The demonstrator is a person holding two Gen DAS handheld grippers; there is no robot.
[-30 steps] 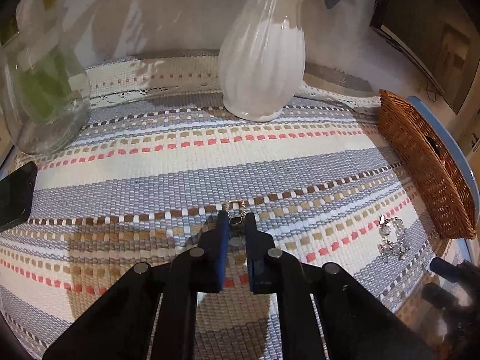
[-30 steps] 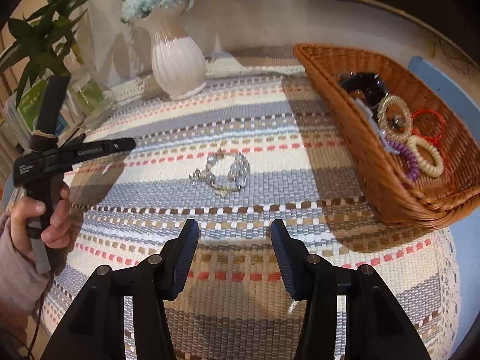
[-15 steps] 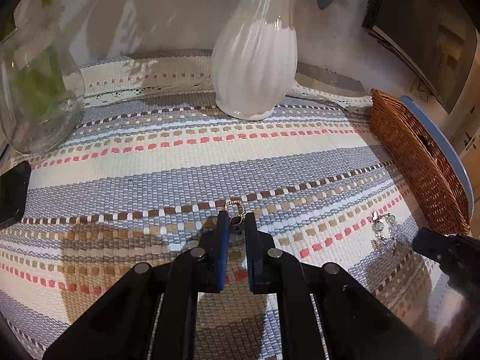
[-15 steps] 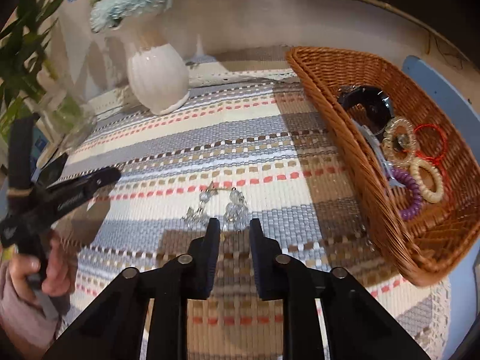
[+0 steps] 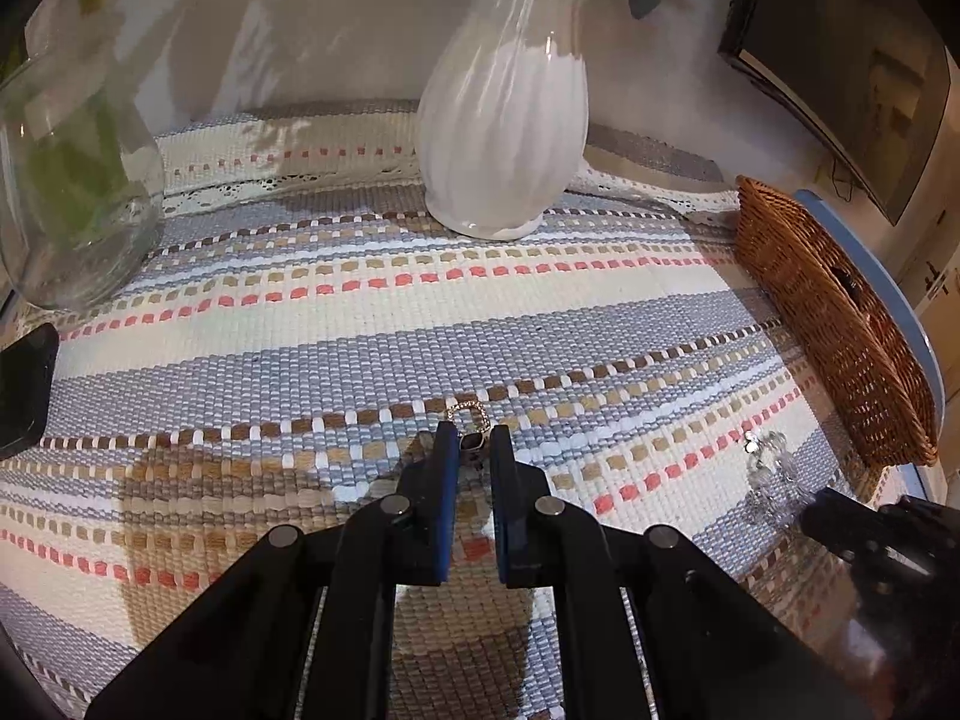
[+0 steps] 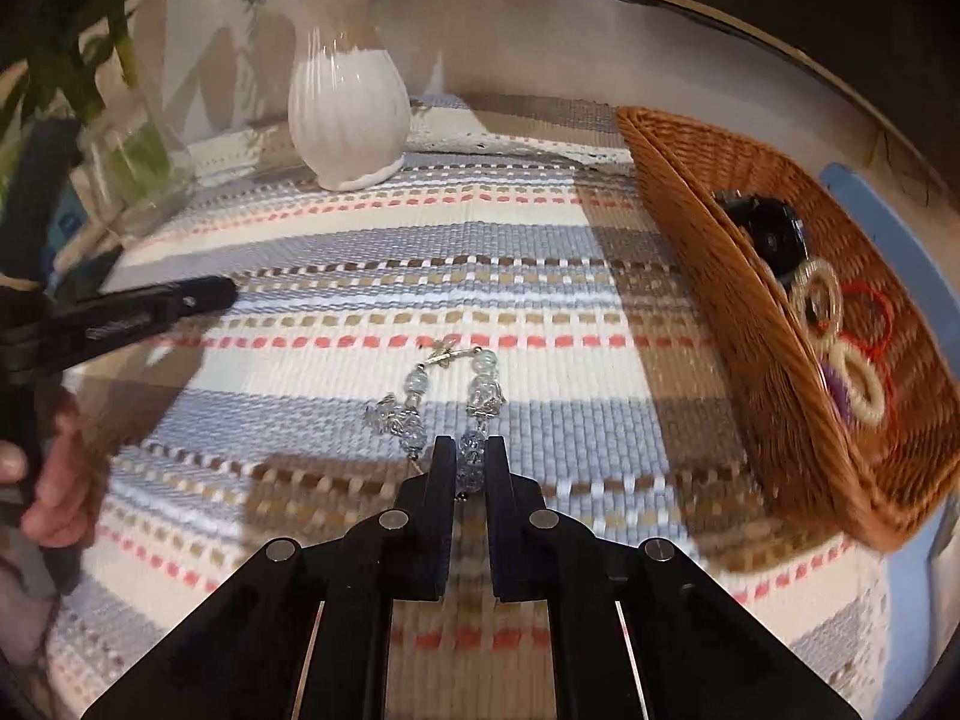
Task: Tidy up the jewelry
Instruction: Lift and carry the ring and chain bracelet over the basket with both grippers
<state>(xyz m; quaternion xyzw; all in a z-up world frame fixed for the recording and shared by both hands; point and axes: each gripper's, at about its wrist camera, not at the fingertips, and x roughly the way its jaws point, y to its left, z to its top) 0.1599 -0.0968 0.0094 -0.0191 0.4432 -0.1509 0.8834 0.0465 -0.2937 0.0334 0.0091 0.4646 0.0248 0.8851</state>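
My left gripper (image 5: 474,449) is shut on a small earring (image 5: 473,439) with a dark stone and a gold loop, at the striped mat (image 5: 360,324). In the right wrist view, a clear-beaded bracelet (image 6: 420,408) lies on the mat, and my right gripper (image 6: 469,450) is closing on its nearest bead, pads against it. The same bracelet (image 5: 765,468) shows at the left wrist view's right edge with the right gripper's black fingers (image 5: 840,531) at it. The left gripper (image 6: 222,294) reaches in from the left, held by a hand (image 6: 54,480).
A wicker basket (image 6: 750,324) at the right holds hair ties and a black item; its outer wall (image 5: 840,330) shows in the left wrist view. A white vase (image 5: 504,120) and a glass vase (image 5: 72,192) stand at the back. A black phone (image 5: 24,390) lies at the left edge.
My right gripper moved forward to the bracelet and its jaws closed from wide apart onto a bead. The left gripper stayed put, shut on the earring.
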